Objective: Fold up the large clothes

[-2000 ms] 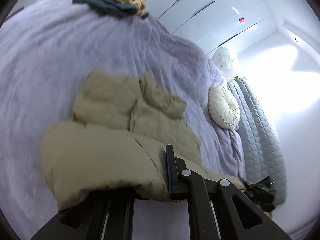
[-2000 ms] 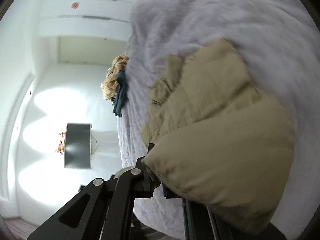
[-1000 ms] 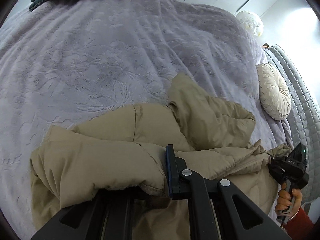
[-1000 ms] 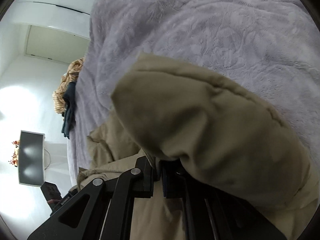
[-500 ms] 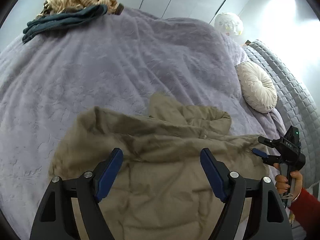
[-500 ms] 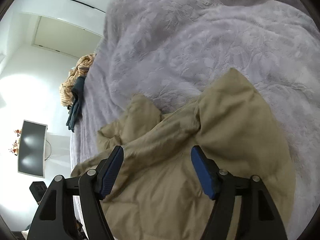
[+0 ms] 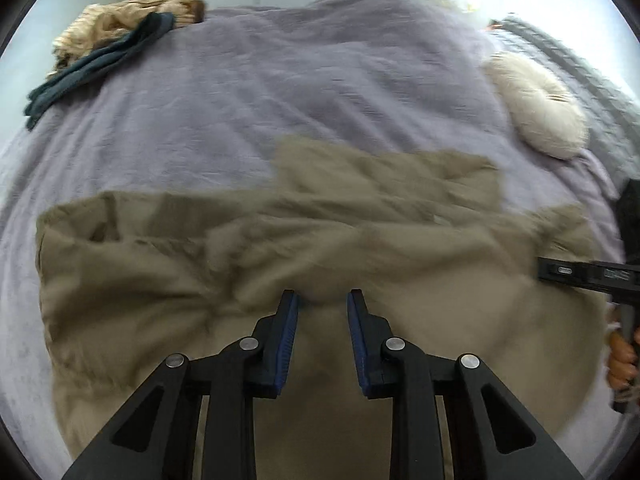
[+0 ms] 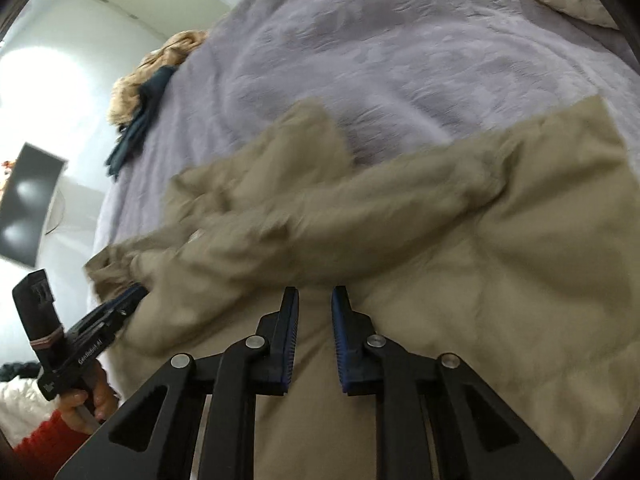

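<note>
Jacket [image 7: 200, 280] fabric, tan and puffy, lay rumpled across the near edge of the purple bedspread [image 7: 280, 80], spreading under both my tools. My left gripper [image 7: 322, 300] hung over it with its jaws narrow, having just been closing, nothing pinched between them. My right gripper [image 8: 314, 296] looked the same: a slim gap, just been closing, with only cloth below. Further off sat a round cream cushion [image 7: 536, 116], and at the far corner a heap of clothes [image 7: 108, 36].
</note>
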Demonstrator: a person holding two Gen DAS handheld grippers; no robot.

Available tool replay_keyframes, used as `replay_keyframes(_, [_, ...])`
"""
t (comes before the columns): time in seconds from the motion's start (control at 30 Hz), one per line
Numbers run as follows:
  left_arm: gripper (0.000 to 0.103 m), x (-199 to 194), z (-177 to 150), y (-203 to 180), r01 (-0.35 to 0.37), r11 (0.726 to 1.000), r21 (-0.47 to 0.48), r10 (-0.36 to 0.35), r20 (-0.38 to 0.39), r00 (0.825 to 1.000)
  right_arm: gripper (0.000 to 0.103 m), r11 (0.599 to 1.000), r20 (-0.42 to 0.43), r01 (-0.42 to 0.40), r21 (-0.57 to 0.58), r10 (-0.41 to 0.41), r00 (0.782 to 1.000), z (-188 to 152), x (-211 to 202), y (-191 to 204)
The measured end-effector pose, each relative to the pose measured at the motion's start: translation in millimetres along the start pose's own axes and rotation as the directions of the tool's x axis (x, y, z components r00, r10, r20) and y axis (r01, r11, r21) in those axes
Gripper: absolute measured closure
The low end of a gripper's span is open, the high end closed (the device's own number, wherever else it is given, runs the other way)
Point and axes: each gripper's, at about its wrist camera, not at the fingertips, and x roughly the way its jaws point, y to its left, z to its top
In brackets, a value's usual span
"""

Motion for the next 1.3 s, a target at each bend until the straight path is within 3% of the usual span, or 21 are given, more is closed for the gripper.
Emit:
replay_keyframes(0.1, [0.075, 18.5, 12.8, 26.2, -0.088, 0.996, -0.029, 0.088, 0.000, 0.996, 0.091, 0.997, 0.032, 0.071, 0.024, -0.072, 0.997, 13.5, -3.6, -23.0])
replay_keyframes(0.23, [0.075, 11.1, 17.2, 52.0, -0.053, 0.993, -0.101, 0.052, -0.016, 0.999, 0.091, 0.992, 0.067, 0.105, 0.066, -0.109, 0.992, 15.4, -29.8, -49.6])
replay_keyframes(0.37, [0.075, -29.0, 0.4, 47.0, -0.142, 0.990, -0.023, 0.144, 0.091, 0.985, 0.091, 0.984, 0.119, 0.179, 0.015, -0.180, 0.977, 5.7, -53.7, -57.1])
replay_keyframes(0.5, [0.075, -13.2, -0.7, 64.5, -0.223, 0.975, 0.000, 0.223, 0.054, 0.973, 0.091, 0.968, 0.146, 0.246, 0.055, -0.252, 0.957, 14.7, -51.1, -72.9])
replay_keyframes(0.67, [0.075, 39.3, 12.5, 95.5, -0.193, 0.972, -0.135, 0.195, 0.008, 0.981, 0.092, 0.957, 0.090, 0.195, 0.213, -0.218, 0.972, 30.3, -18.1, -114.0])
replay_keyframes(0.8, [0.075, 63.5, 14.5, 102.2, -0.183, 0.966, -0.183, 0.186, 0.001, 0.982, 0.094, 0.956, 0.081, 0.231, 0.180, -0.249, 0.965, 35.6, 8.2, -119.6])
replay_keyframes(0.97, [0.075, 77.7, 18.7, 115.0, -0.124, 0.961, -0.248, 0.126, -0.006, 0.992, 0.094, 0.954, 0.093, 0.235, 0.183, -0.255, 0.962, 37.2, 19.3, -123.5])
replay_keyframes(1.07, [0.075, 76.3, 22.4, 120.0, -0.108, 0.955, -0.277, 0.106, -0.022, 0.994, 0.094, 0.952, 0.089, 0.245, 0.184, -0.264, 0.960, 38.1, 15.3, -121.7])
replay_keyframes(1.2, [0.075, 53.6, 31.6, 125.7, -0.158, 0.936, -0.313, 0.156, -0.032, 0.987, 0.089, 0.942, 0.105, 0.262, 0.207, -0.288, 0.952, 38.6, -6.7, -111.1])
replay_keyframes(1.3, [0.075, 27.2, 30.7, 129.9, -0.161, 0.927, -0.338, 0.162, -0.026, 0.986, 0.088, 0.940, 0.144, 0.230, 0.251, -0.271, 0.952, 30.3, -30.8, -106.6])
